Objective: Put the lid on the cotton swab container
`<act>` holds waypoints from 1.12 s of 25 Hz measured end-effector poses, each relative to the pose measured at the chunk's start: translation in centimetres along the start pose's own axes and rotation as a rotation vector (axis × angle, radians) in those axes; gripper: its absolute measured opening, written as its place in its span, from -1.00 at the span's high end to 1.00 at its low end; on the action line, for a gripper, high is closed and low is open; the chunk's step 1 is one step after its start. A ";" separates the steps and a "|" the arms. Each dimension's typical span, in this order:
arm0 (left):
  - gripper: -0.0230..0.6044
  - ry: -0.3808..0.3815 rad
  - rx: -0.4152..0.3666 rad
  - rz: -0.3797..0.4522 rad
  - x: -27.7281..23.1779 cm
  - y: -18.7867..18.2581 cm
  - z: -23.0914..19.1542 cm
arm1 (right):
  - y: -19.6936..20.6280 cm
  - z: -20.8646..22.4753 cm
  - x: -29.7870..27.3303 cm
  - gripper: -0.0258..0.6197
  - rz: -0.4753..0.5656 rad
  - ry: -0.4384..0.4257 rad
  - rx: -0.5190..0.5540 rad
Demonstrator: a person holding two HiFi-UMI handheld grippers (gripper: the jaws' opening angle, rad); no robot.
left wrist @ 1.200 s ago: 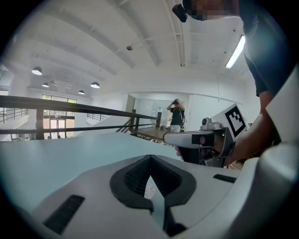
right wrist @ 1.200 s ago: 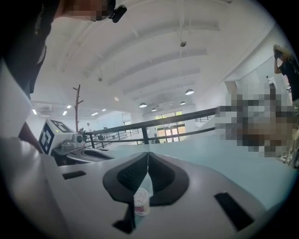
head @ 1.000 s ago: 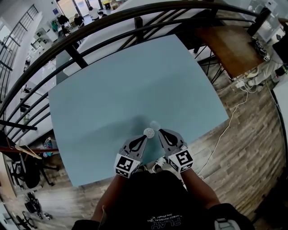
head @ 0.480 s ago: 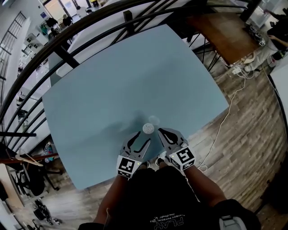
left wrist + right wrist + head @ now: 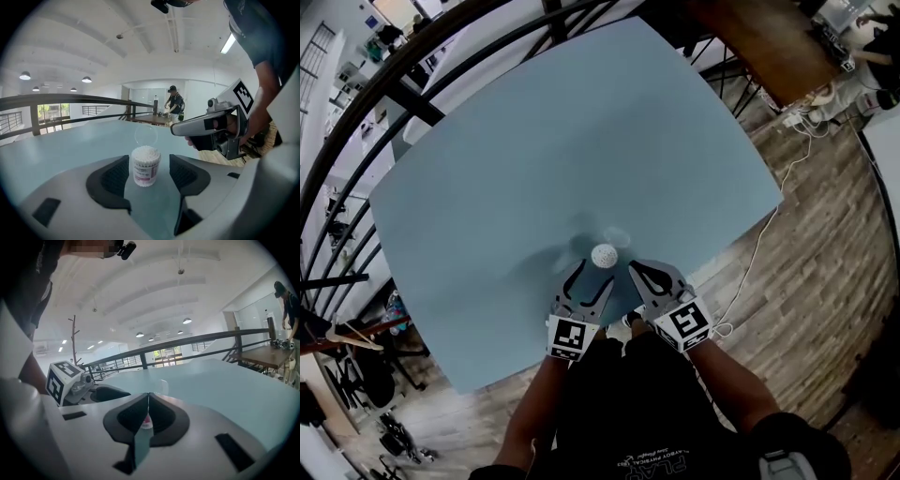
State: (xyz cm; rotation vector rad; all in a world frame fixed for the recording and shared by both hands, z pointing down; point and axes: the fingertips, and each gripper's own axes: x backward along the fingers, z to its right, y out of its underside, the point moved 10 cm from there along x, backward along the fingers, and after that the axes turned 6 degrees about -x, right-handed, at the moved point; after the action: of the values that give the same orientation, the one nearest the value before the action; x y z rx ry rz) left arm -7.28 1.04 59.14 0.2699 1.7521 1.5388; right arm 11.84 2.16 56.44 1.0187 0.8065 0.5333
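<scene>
The cotton swab container (image 5: 603,254) stands upright on the blue table (image 5: 534,150), uncovered, its white swab heads showing. Its clear round lid (image 5: 618,236) lies on the table just beyond it. My left gripper (image 5: 592,273) sits right behind the container, its jaws opening. In the left gripper view the container (image 5: 146,166) stands between the two pads (image 5: 116,176) with a gap on each side, and the lid (image 5: 146,136) shows behind it. My right gripper (image 5: 636,270) is shut and empty, just right of the container. From the right gripper view the lid (image 5: 162,386) lies ahead.
The table's near edge (image 5: 609,328) runs just under both grippers, with wooden floor and a white cable (image 5: 759,272) to the right. A dark railing (image 5: 441,56) curves past the far side. A brown table (image 5: 778,47) stands far right.
My left gripper was shut on the container a second ago; its jaws have spread and no longer touch it. The container stays standing. The right gripper has hardly moved.
</scene>
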 end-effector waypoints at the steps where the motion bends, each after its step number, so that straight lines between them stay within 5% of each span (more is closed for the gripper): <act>1: 0.08 -0.001 0.000 -0.003 -0.3 0.1 0.1 | 0.2 0.1 0.0 0.86 -0.003 0.000 0.000; 28: 0.07 -0.012 -0.007 -0.065 -4.2 2.1 0.1 | 1.5 2.0 0.1 0.86 -0.023 -0.002 -0.032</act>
State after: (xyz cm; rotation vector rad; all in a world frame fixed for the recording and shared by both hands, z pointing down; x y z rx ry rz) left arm -5.02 -0.98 62.74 0.2164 1.7290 1.4932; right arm 13.47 1.87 58.35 0.9795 0.8045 0.5239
